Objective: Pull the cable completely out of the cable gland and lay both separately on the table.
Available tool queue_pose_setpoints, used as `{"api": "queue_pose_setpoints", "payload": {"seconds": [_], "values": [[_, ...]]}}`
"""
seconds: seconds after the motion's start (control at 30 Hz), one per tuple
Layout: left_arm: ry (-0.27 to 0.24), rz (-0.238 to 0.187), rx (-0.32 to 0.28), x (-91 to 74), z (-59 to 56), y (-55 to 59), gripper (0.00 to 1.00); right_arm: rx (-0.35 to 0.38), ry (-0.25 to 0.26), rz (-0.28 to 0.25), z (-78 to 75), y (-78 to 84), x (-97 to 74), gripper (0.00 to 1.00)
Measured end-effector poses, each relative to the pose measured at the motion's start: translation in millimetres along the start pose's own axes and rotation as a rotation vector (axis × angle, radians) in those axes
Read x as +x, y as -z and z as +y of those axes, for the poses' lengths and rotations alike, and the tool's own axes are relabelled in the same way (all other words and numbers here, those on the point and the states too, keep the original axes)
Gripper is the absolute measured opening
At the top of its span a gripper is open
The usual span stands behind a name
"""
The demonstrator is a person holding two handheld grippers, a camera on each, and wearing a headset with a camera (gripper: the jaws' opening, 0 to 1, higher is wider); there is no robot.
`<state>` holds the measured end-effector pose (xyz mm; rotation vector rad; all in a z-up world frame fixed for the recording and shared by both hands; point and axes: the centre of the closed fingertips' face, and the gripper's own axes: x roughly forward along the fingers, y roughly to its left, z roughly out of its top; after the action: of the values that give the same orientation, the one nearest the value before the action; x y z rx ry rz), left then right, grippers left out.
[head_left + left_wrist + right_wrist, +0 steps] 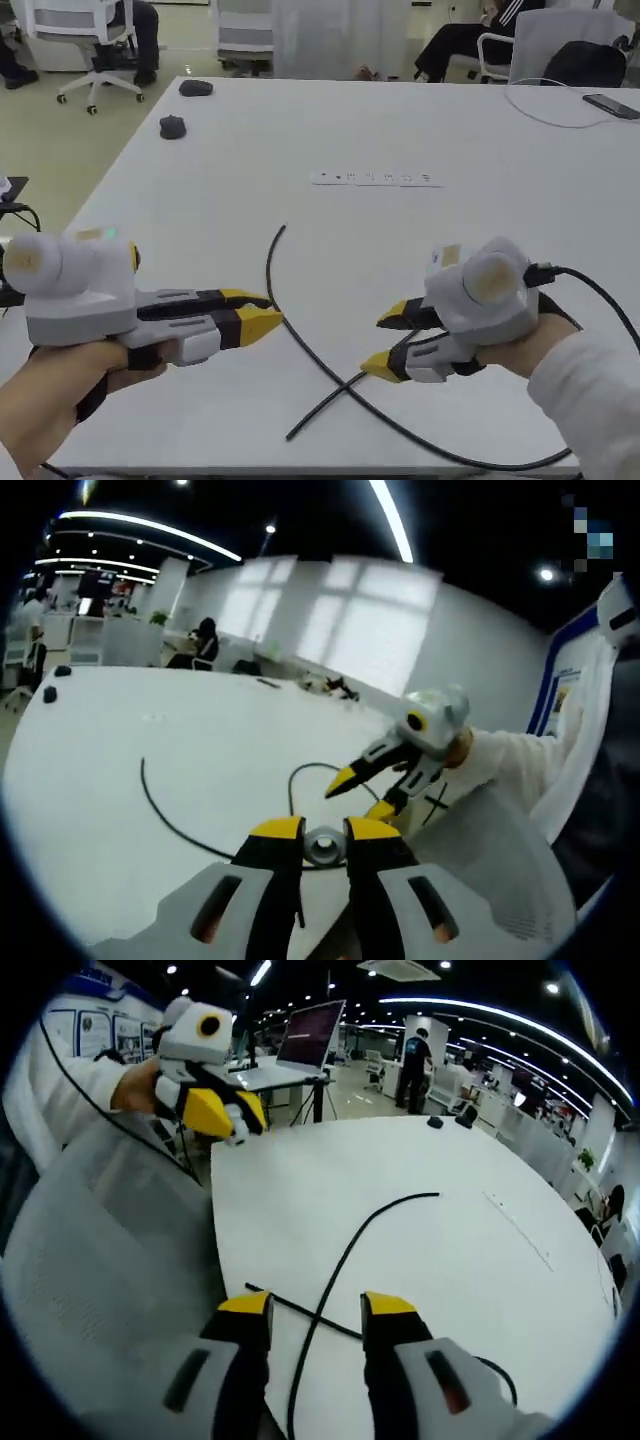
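Note:
In the left gripper view, my left gripper (322, 830) is shut on a small grey cable gland (323, 846), which sits between the yellow jaw tips. In the head view the left gripper (268, 310) hovers over the table at the left, and the gland is hidden between its jaws. A black cable (300, 335) lies loose on the white table (420, 230), curving from the middle toward the front edge and crossing a second strand (325, 405). My right gripper (385, 340) is open just above that crossing, holding nothing. In the right gripper view the cable (350, 1250) runs between the right gripper's (317, 1305) spread jaws.
Two dark computer mice (172, 127) (195, 88) lie at the far left of the table. A flat white strip (375, 178) sits mid-table and a phone (610, 103) at the far right. Office chairs and seated people are beyond. The front table edge is close under both grippers.

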<state>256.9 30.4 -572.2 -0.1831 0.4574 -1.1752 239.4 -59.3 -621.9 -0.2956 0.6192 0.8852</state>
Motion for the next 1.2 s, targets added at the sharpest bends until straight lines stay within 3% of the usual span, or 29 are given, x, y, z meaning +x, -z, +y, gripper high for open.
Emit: {"api": "queue_pose_setpoints", "payload": {"seconds": [0.03, 0.17, 0.3, 0.37, 0.4, 0.47, 0.57, 0.67, 0.73, 0.8, 0.97, 1.1, 1.2], "values": [[-0.004, 0.004, -0.004, 1.4, 3.2, 0.6, 0.17, 0.024, 0.004, -0.025, 3.0, -4.6, -4.2, 0.36], [-0.028, 0.034, 0.012, 11.3, 20.7, 5.5, 0.17, 0.110, 0.103, -0.113, -1.7, -15.9, -18.1, 0.38], [-0.077, 0.095, -0.027, 30.3, 53.9, 27.5, 0.17, 0.131, 0.210, -0.169, -16.4, -15.2, -17.8, 0.35], [-0.099, 0.151, -0.033, 38.8, 70.3, 47.0, 0.17, 0.134, 0.206, -0.156, -14.6, -10.4, -13.4, 0.36], [-0.108, 0.167, -0.031, 41.5, 76.0, 54.1, 0.17, 0.122, 0.196, -0.113, -13.6, -5.9, -13.2, 0.37], [-0.150, 0.199, -0.041, 46.8, 91.2, 70.2, 0.17, 0.047, 0.227, -0.098, -19.1, -6.0, -14.2, 0.36], [-0.191, 0.226, -0.035, 49.3, 105.9, 86.5, 0.17, 0.068, 0.216, -0.092, -20.9, -2.9, -12.0, 0.36], [-0.264, 0.277, -0.011, 42.6, 125.0, 104.7, 0.17, 0.098, 0.202, -0.080, -20.3, 2.6, -10.2, 0.35], [-0.253, 0.276, -0.008, 41.6, 126.1, 109.7, 0.17, 0.097, 0.198, -0.072, -17.2, 5.3, -9.6, 0.35], [-0.249, 0.313, 0.008, 38.9, 126.6, 118.0, 0.17, 0.097, 0.186, -0.066, -13.3, 7.3, -9.2, 0.35], [-0.268, 0.352, 0.015, 36.3, 133.3, 133.2, 0.17, 0.119, 0.187, -0.055, -12.5, 13.0, -10.1, 0.35], [-0.272, 0.345, 0.023, 37.2, 135.0, 131.5, 0.17, 0.118, 0.193, -0.058, -13.3, 12.2, -10.3, 0.36], [-0.268, 0.345, 0.031, 37.2, 135.9, 131.2, 0.17, 0.114, 0.176, -0.030, -9.4, 17.4, -6.8, 0.37]]}}
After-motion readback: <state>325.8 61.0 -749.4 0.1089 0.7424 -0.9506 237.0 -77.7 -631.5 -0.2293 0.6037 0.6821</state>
